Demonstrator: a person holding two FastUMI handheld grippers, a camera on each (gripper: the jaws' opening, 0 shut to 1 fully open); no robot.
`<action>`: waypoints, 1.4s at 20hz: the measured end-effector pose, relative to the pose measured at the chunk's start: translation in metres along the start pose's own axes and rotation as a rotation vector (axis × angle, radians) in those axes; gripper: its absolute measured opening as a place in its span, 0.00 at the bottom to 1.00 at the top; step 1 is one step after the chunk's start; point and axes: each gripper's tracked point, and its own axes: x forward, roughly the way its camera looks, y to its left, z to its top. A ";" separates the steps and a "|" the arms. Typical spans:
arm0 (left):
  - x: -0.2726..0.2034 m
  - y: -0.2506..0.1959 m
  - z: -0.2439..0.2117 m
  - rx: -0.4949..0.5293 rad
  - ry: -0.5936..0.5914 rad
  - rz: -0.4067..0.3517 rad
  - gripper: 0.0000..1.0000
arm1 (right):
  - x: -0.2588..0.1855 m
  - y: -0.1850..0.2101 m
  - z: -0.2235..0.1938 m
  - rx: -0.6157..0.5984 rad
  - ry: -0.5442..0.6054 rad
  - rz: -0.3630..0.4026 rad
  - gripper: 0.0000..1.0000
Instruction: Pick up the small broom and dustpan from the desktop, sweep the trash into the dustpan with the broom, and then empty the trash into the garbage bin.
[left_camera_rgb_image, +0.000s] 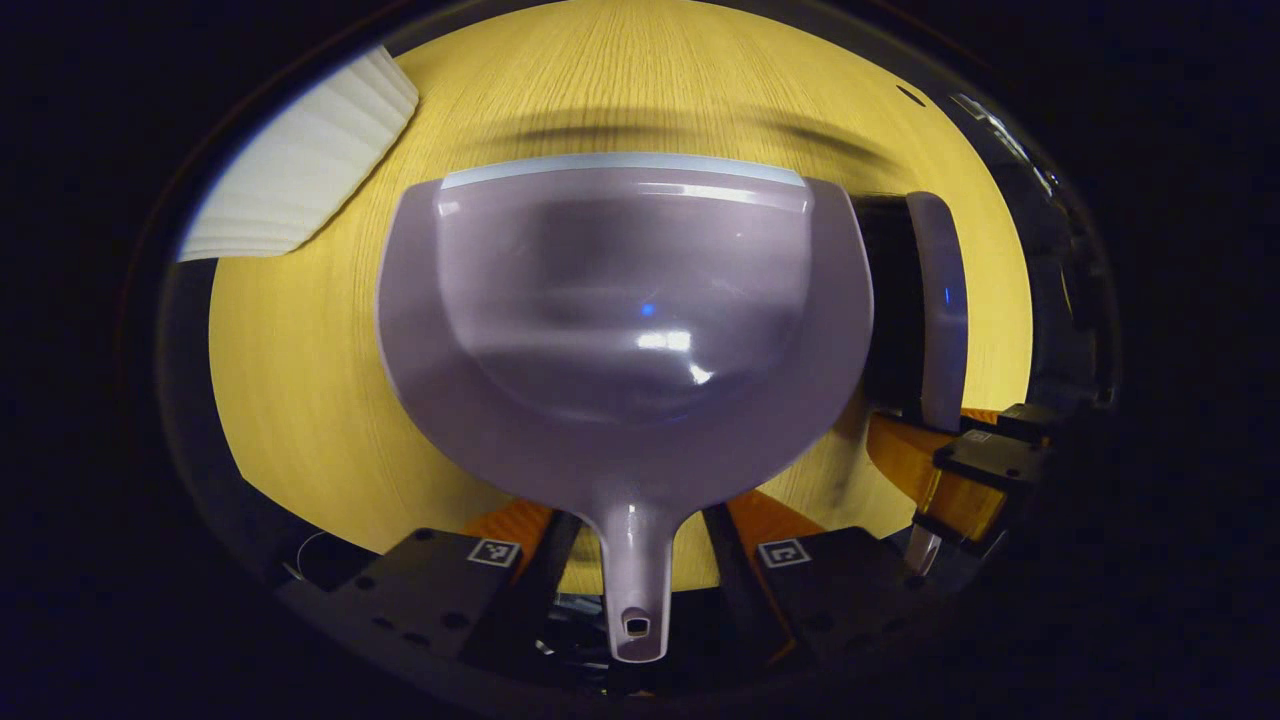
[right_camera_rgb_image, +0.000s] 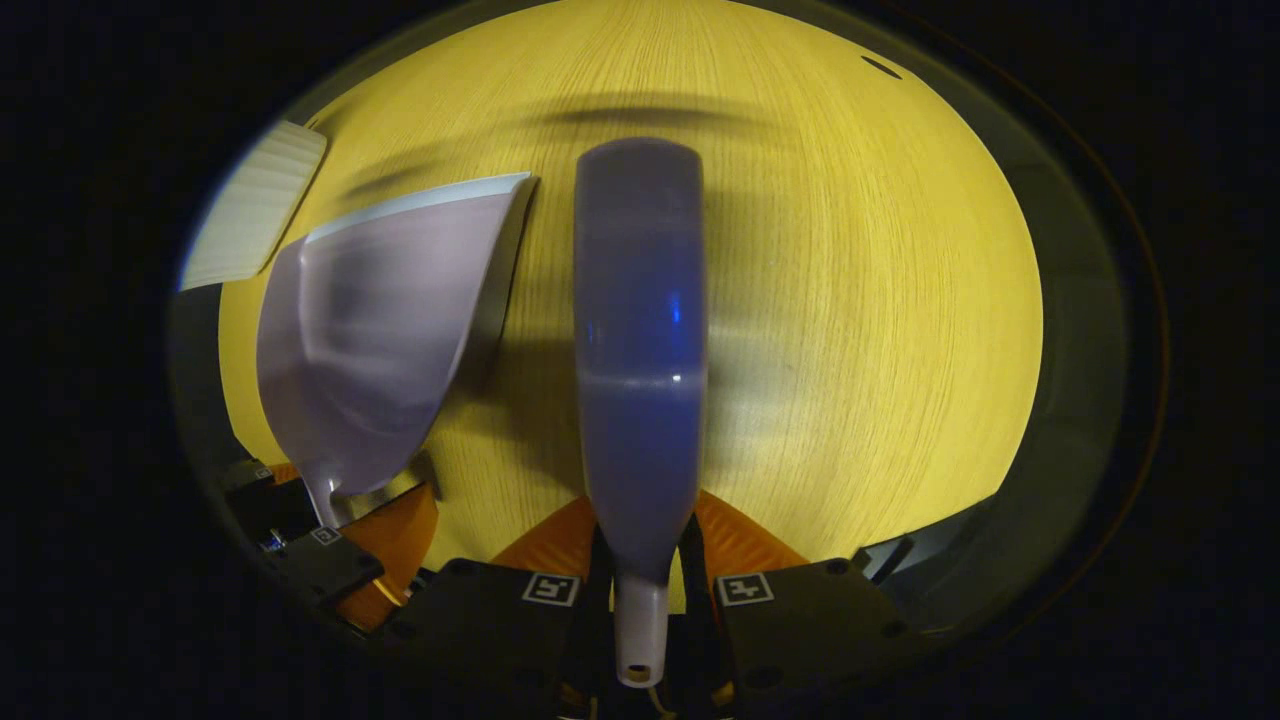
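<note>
A lilac dustpan (left_camera_rgb_image: 620, 330) hovers over the yellow wooden desktop (left_camera_rgb_image: 300, 380), its mouth facing away from me. My left gripper (left_camera_rgb_image: 640, 530) is shut on its thin handle. The pan's inside shows only glossy reflections. To its right stands the small broom (left_camera_rgb_image: 935, 300), lilac back and dark bristles, held by my right gripper (left_camera_rgb_image: 960, 470). In the right gripper view the broom (right_camera_rgb_image: 640, 330) points straight ahead, with my right gripper (right_camera_rgb_image: 643, 540) shut on its handle. The dustpan (right_camera_rgb_image: 380, 330) is just to its left, with my left gripper (right_camera_rgb_image: 350, 540) below it.
A white ribbed object (left_camera_rgb_image: 300, 160), possibly the bin, lies at the far left, beyond the table's edge (right_camera_rgb_image: 255, 205). A small dark slot (right_camera_rgb_image: 880, 67) marks the desktop at the far right. Bare wood (right_camera_rgb_image: 850, 300) spreads to the right of the broom.
</note>
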 end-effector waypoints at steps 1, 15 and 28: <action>-0.001 -0.001 -0.002 -0.001 0.005 -0.001 0.83 | -0.002 -0.002 0.000 0.000 -0.002 -0.005 0.35; -0.102 -0.024 -0.038 0.102 -0.262 -0.132 0.83 | -0.127 0.008 -0.008 -0.048 -0.289 0.203 0.94; -0.276 -0.030 -0.077 0.142 -1.279 -0.088 0.83 | -0.350 -0.017 -0.043 -0.061 -1.193 0.185 0.94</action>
